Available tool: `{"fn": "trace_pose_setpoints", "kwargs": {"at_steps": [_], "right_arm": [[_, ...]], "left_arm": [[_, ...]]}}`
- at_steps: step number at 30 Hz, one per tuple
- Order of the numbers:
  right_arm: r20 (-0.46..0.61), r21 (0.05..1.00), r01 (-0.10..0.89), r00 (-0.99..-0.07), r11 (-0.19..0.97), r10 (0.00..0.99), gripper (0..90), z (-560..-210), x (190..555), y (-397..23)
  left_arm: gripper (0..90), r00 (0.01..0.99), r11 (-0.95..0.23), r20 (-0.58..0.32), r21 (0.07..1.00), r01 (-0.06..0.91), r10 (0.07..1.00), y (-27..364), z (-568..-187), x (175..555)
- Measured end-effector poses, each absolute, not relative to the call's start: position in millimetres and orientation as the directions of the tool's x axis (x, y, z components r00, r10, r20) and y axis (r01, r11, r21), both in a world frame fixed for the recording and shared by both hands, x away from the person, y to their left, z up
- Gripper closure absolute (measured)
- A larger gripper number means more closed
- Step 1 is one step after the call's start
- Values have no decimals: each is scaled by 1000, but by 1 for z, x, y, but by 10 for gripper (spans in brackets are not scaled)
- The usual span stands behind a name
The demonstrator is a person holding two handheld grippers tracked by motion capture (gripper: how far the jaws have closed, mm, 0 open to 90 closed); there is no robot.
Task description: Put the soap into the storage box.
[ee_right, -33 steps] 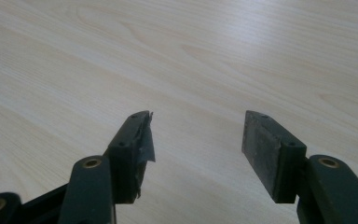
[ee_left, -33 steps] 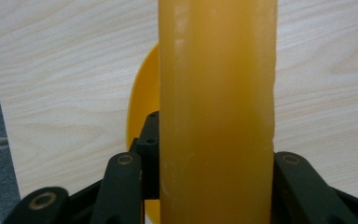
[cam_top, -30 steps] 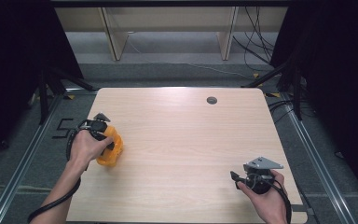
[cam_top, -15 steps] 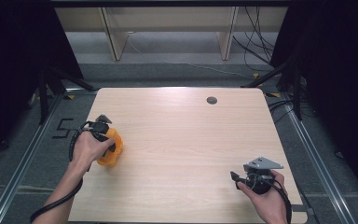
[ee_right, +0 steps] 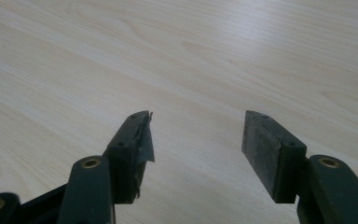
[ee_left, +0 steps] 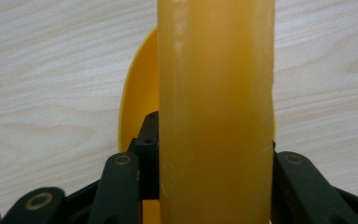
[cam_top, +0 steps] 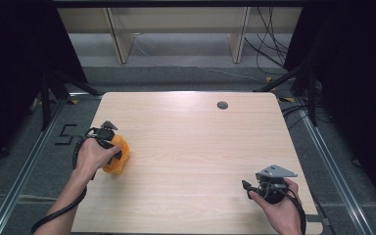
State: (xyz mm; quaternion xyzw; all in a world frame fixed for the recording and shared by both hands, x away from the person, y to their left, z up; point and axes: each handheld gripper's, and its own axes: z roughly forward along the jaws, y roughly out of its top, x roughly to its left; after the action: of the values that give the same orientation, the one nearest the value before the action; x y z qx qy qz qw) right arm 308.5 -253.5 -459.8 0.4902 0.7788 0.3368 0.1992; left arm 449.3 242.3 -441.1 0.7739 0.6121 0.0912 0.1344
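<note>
Now, left gripper: the left gripper (cam_top: 113,147) sits at the worktop's left edge, jaws one on each side of an orange translucent plastic cup-like thing (cam_top: 117,155); they have just been opening a little, with the orange thing between them.
Grip, close up: in the left gripper view the orange thing's yellow-orange wall (ee_left: 216,112) runs upright through the middle, and the two black jaws stand right against its sides; whether the pads still press on it I cannot tell for sure, though no gap shows.
Orange thing's place: on the light wooden worktop (cam_top: 196,147) near its left edge, about halfway along, partly under the person's left hand (cam_top: 92,155).
Right gripper: the right gripper (cam_top: 247,186) rests near the worktop's front right corner, held by the right hand (cam_top: 280,208), a grey three-cornered plate on top.
Right jaws: spread wide apart in the right gripper view (ee_right: 196,140), bare wood grain between them, nothing held.
Elsewhere: a small dark round grommet (cam_top: 222,105) lies near the worktop's far edge, well apart from both grippers.
Spacing: the two grippers are well apart, left and right.
</note>
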Motion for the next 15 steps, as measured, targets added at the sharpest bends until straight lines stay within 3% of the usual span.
{"fn": "trace_pose_setpoints", "kwargs": {"at_steps": [5,6,15], "right_arm": [[40,713,640,-445,286,895,425,-460,308,-253],[30,716,633,-450,295,892,425,-461,309,-253],[22,717,631,-445,296,895,425,-460,309,-253]], "left_arm": [[526,240,-220,-21,324,920,971,244,-442,450],[482,231,-210,-28,319,924,973,244,-443,449],[409,223,-196,-34,364,911,974,247,-439,446]]}}
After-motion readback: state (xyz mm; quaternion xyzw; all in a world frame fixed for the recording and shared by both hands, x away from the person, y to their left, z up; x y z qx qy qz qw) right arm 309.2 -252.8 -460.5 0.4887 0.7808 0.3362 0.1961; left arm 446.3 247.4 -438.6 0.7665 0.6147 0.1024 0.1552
